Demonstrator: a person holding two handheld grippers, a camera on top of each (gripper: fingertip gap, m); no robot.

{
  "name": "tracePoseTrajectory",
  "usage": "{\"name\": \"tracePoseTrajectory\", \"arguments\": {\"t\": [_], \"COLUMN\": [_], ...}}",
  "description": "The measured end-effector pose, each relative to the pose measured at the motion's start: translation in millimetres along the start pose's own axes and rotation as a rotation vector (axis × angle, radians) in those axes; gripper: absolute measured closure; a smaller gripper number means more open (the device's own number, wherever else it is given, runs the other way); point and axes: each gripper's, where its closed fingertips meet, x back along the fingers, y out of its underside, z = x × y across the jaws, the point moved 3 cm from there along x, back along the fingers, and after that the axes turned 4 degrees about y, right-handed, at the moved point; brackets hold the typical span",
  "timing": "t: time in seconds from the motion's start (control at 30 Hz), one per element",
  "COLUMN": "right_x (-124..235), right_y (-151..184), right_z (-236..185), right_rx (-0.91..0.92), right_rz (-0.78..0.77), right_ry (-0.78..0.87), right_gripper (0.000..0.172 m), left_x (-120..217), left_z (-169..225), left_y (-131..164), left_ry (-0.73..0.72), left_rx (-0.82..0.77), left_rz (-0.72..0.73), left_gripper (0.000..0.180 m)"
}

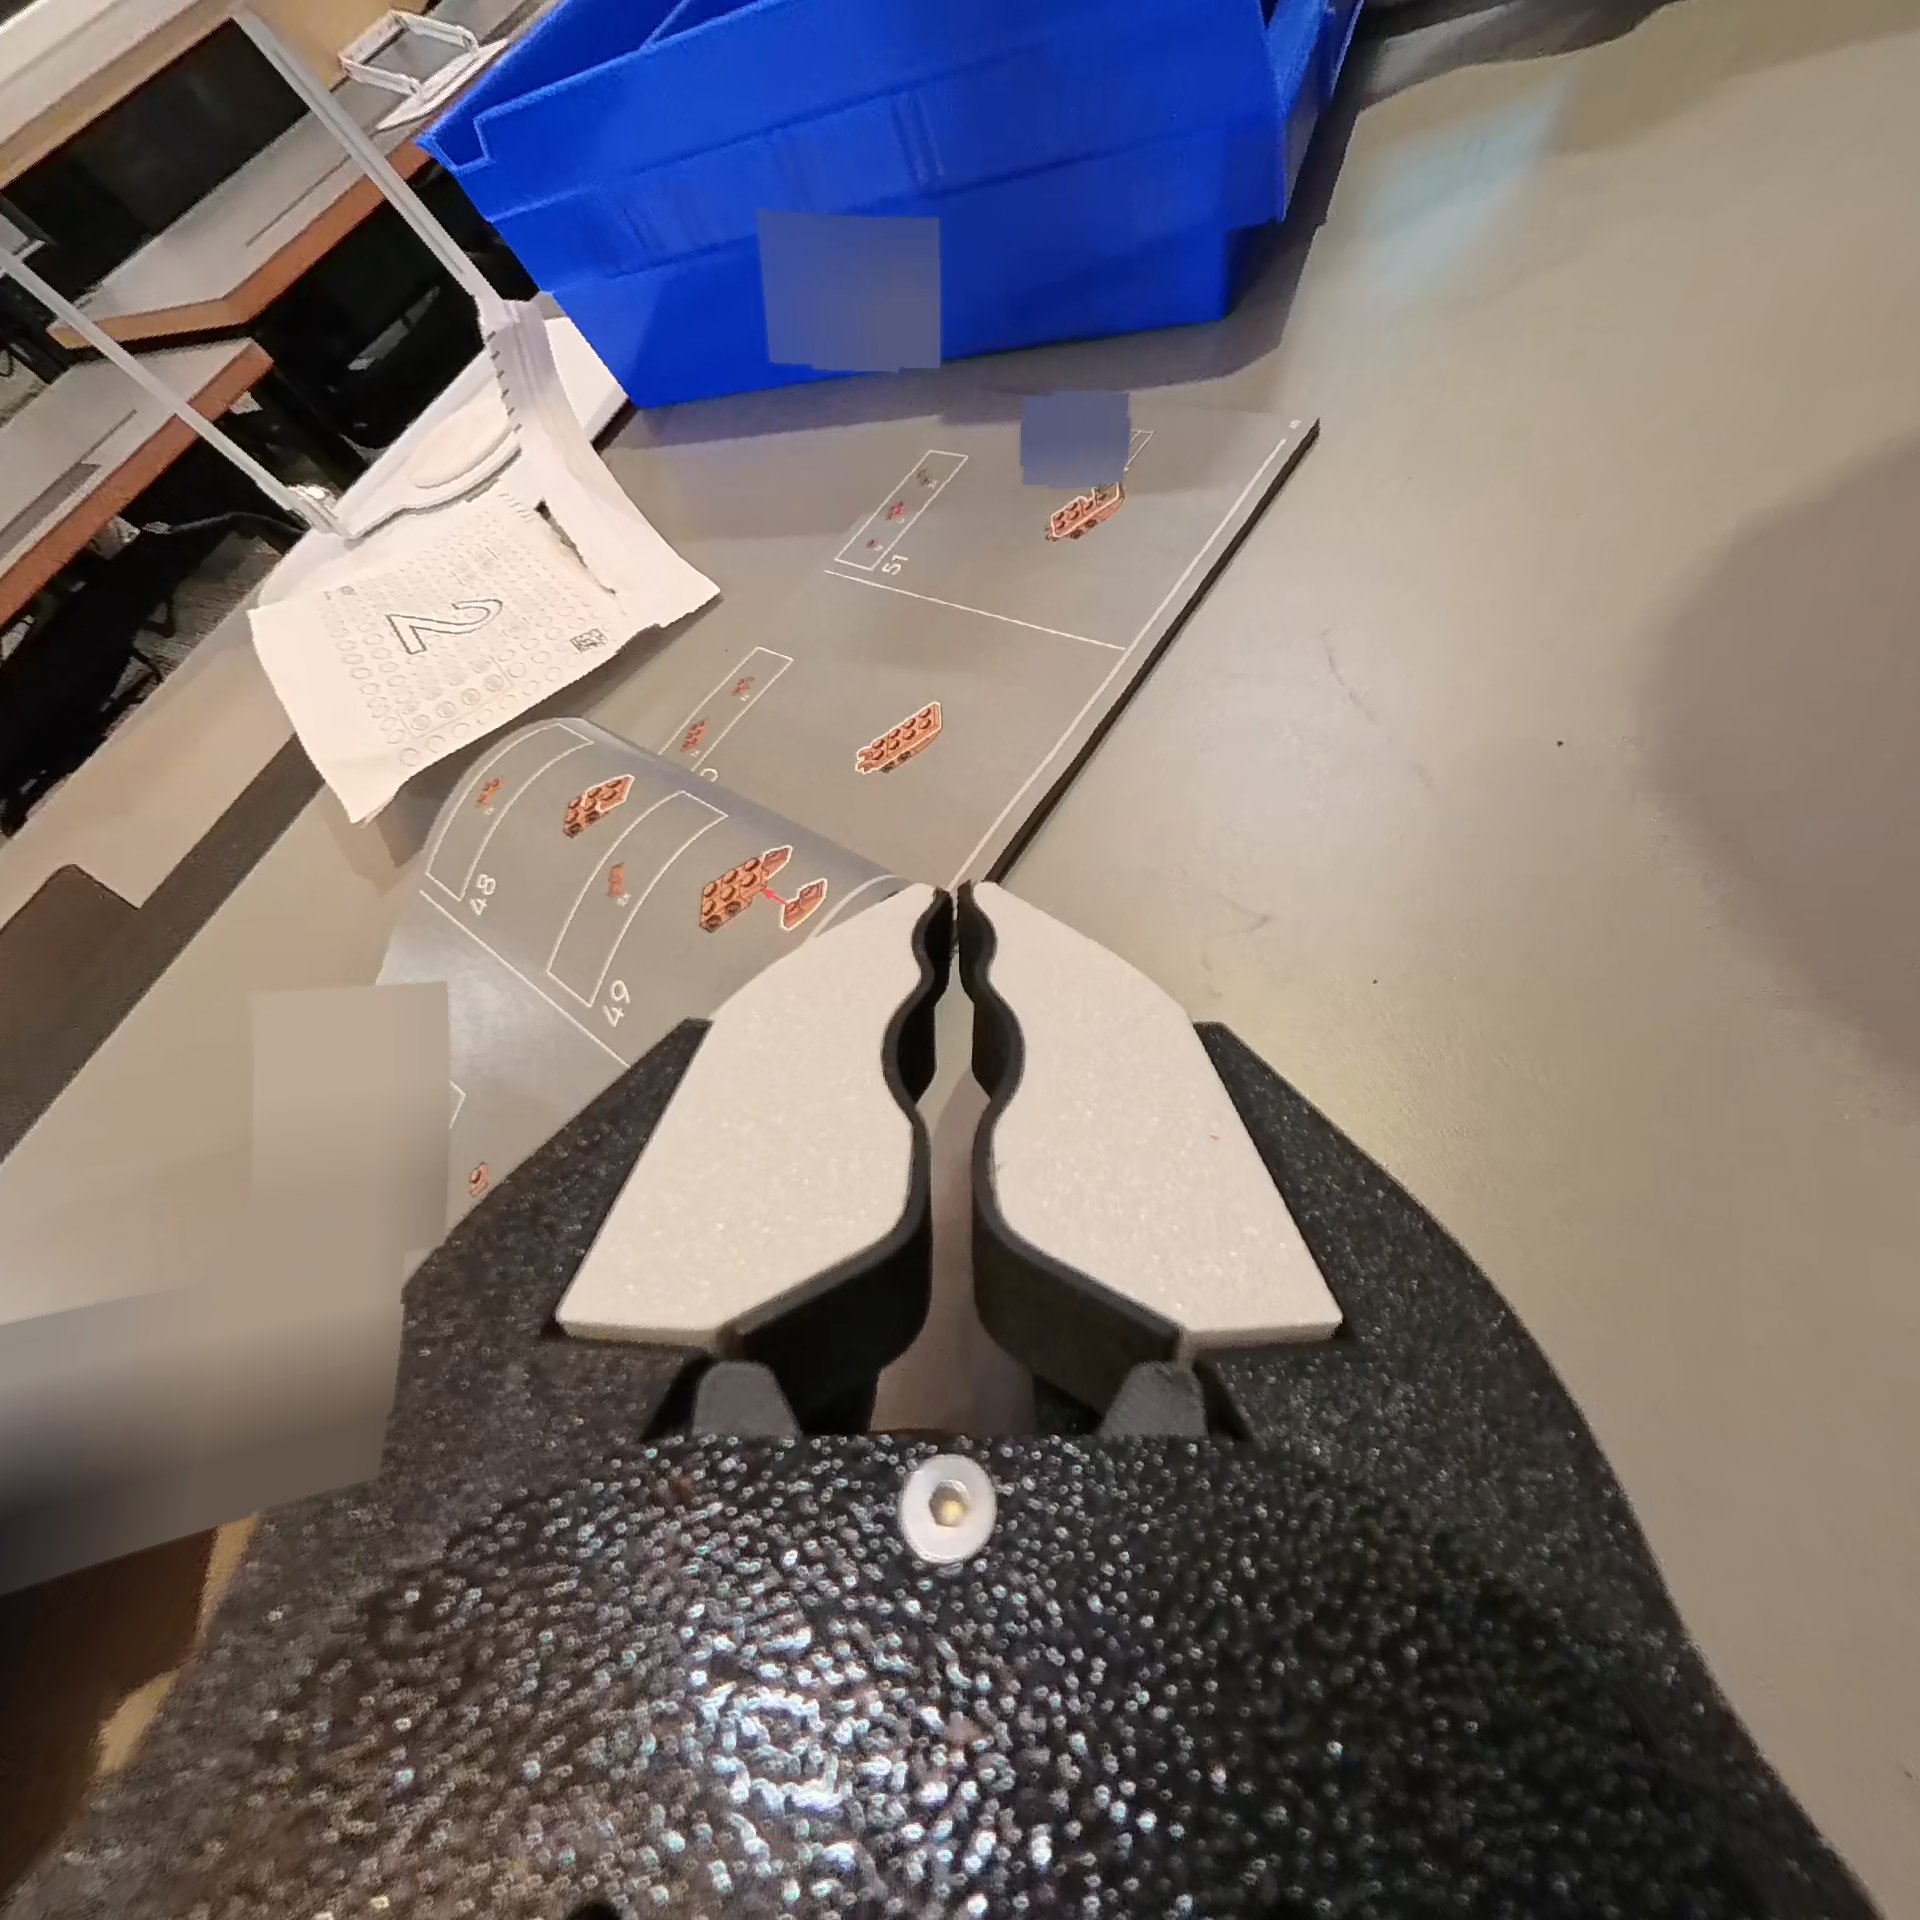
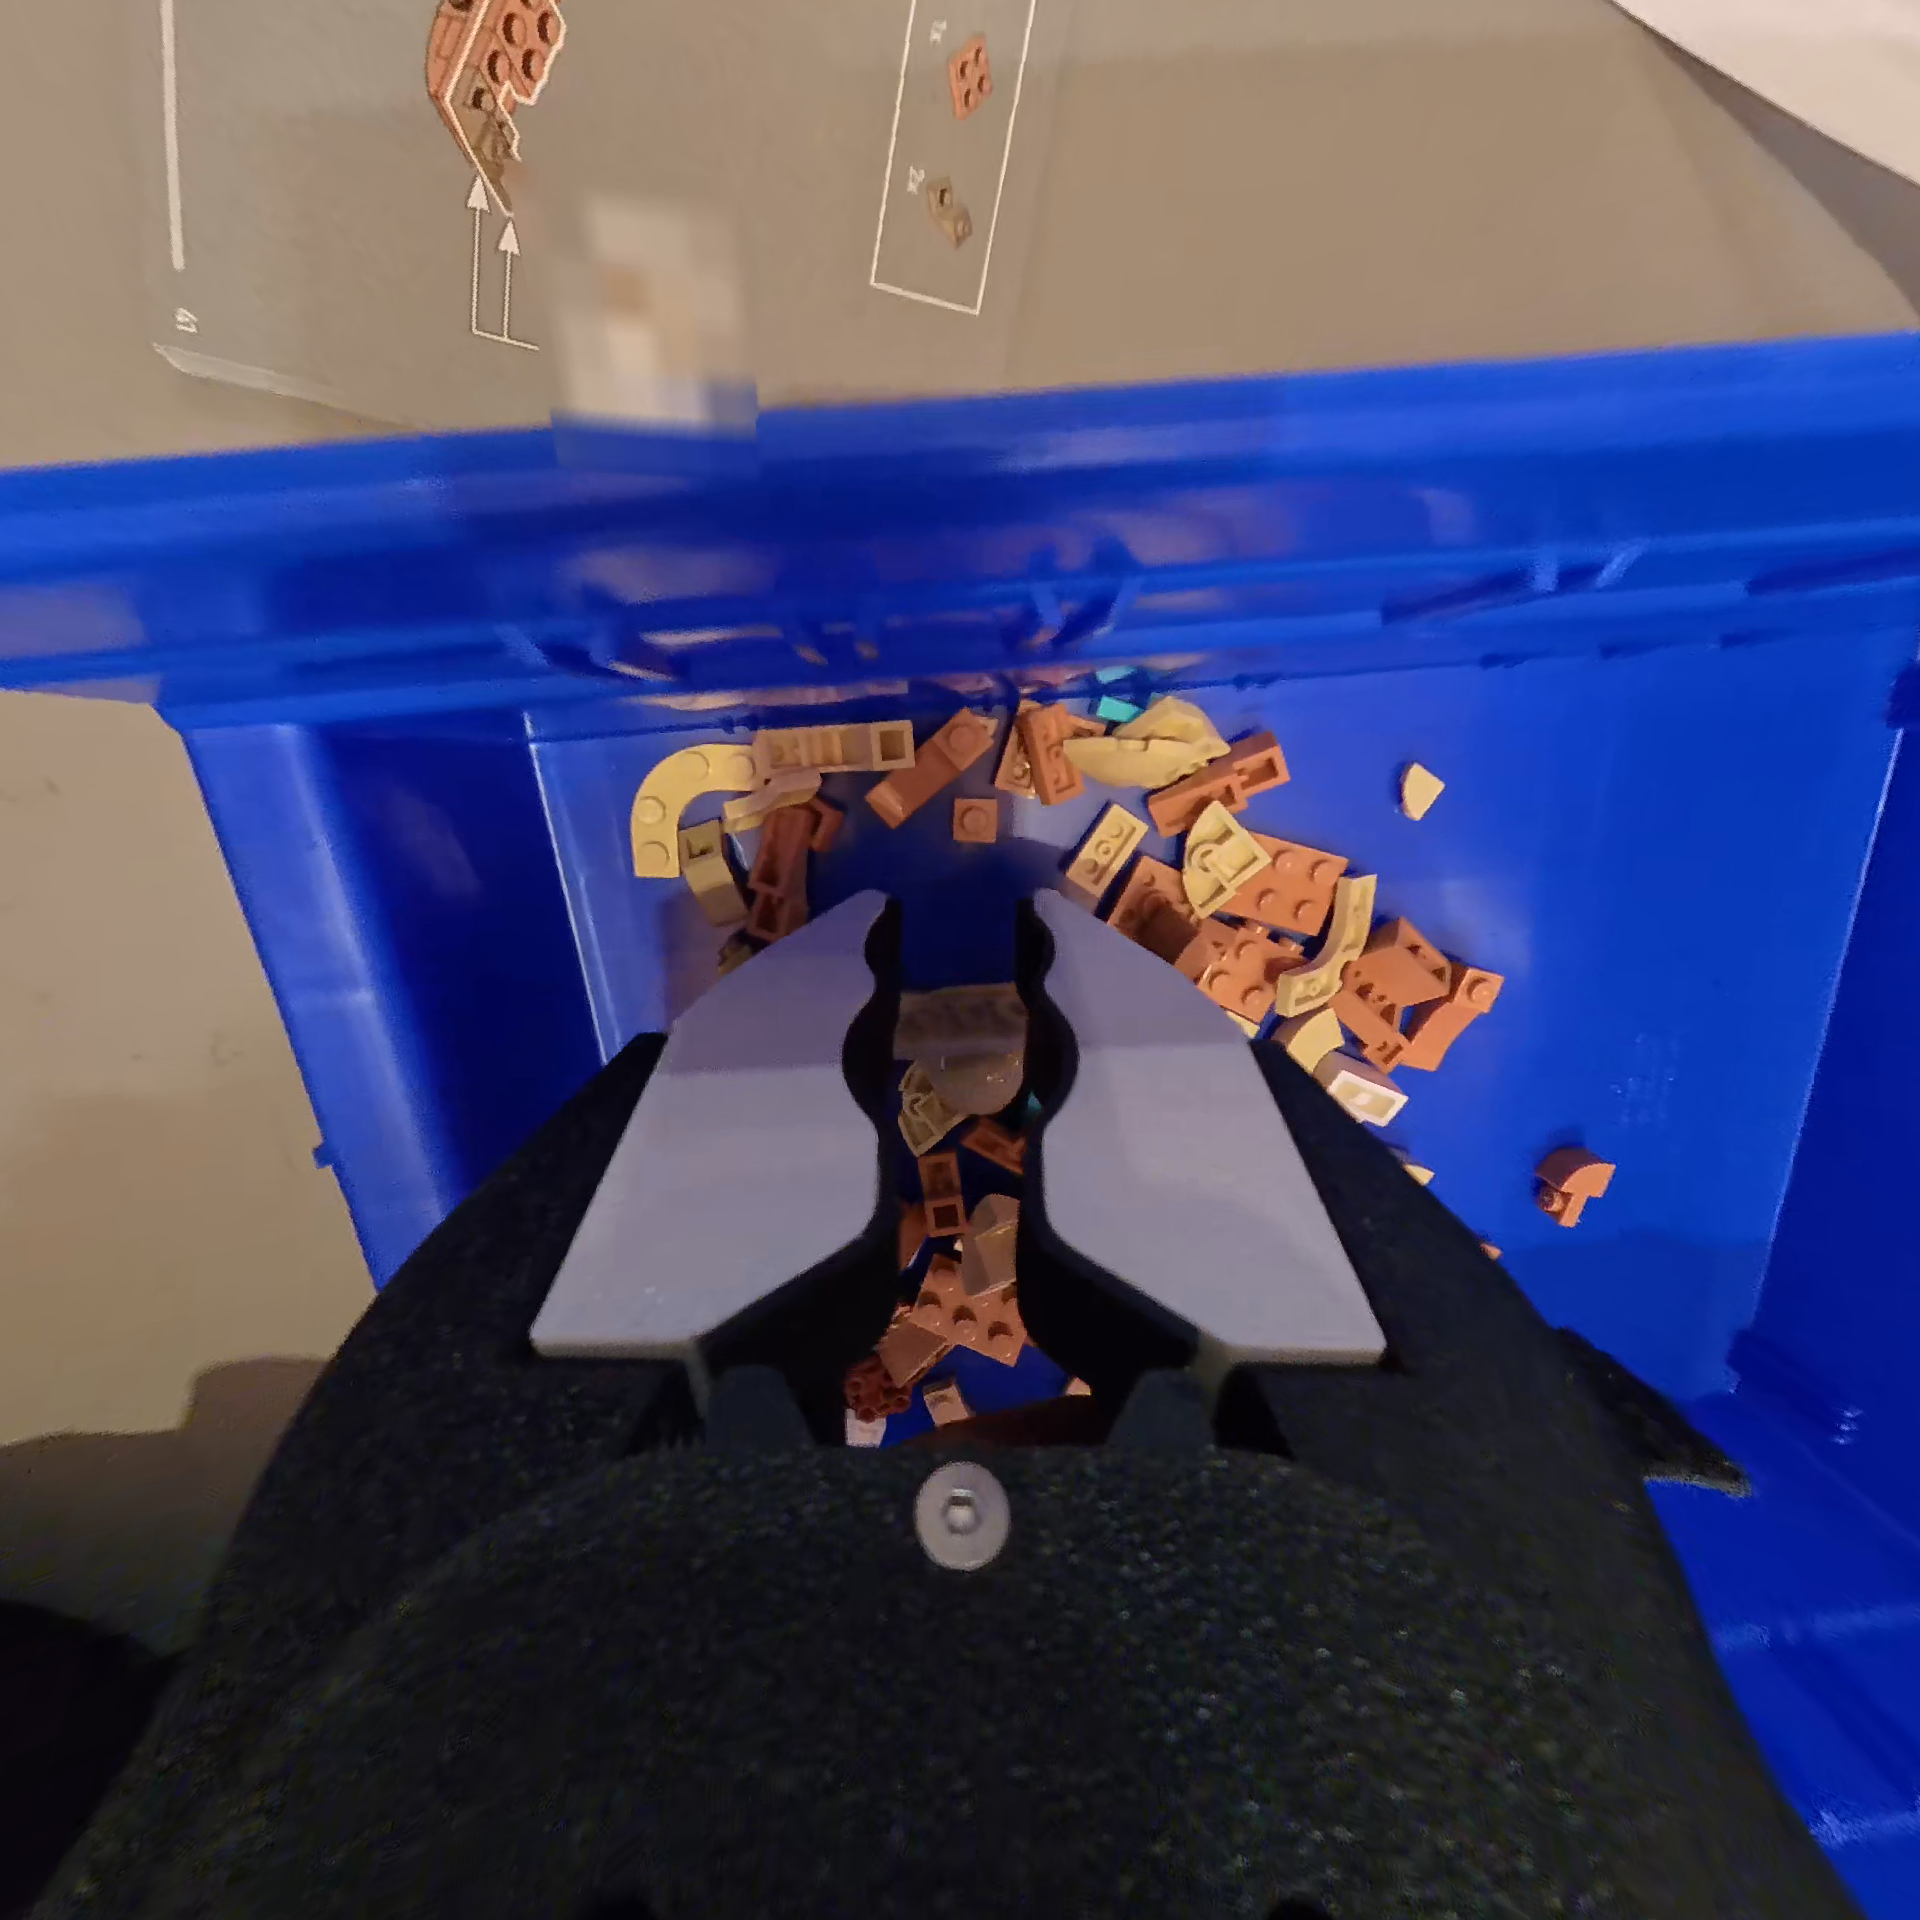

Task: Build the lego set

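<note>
My left gripper [image 1: 954, 899] is shut at the edge of a curled-up page [image 1: 582, 852] of an open grey instruction booklet [image 1: 997, 644]. The page's lifted edge ends right at the fingertips. My right gripper [image 2: 958, 914] reaches down into a blue bin [image 2: 935, 520] over a heap of brown and tan toy bricks [image 2: 1247, 914]. Its pads press on both ends of a small dull-tan plate brick [image 2: 961, 1013], which spans the gap between them. More loose bricks [image 2: 966, 1309] lie on the bin floor beneath the fingers. The lifted page also shows in the right wrist view [image 2: 312, 208], beyond the bin's rim.
The blue bin [image 1: 883, 156] stands just beyond the booklet on a grey table [image 1: 1455, 935]. A torn white paper bag [image 1: 468, 623] lies left of the booklet near the table's edge. Other desks [image 1: 156, 343] stand beyond that edge. One gripper's finger ends stand about 30 cm off the other's.
</note>
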Motion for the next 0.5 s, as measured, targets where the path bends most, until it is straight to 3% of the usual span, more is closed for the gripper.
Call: {"name": "tracePoseTrajectory", "arguments": {"t": [0.5], "right_x": [-8.7], "right_y": [-5.9], "right_z": [2.3], "right_rx": [-0.016], "right_rz": [0.041], "right_ry": [-0.016], "right_gripper": [0.149], "left_x": [-1.1], "left_z": [0.7], "left_y": [0.7], "left_ry": [-0.002], "left_rx": [-0.01], "left_rz": [-0.008], "left_gripper": [0.18]}}
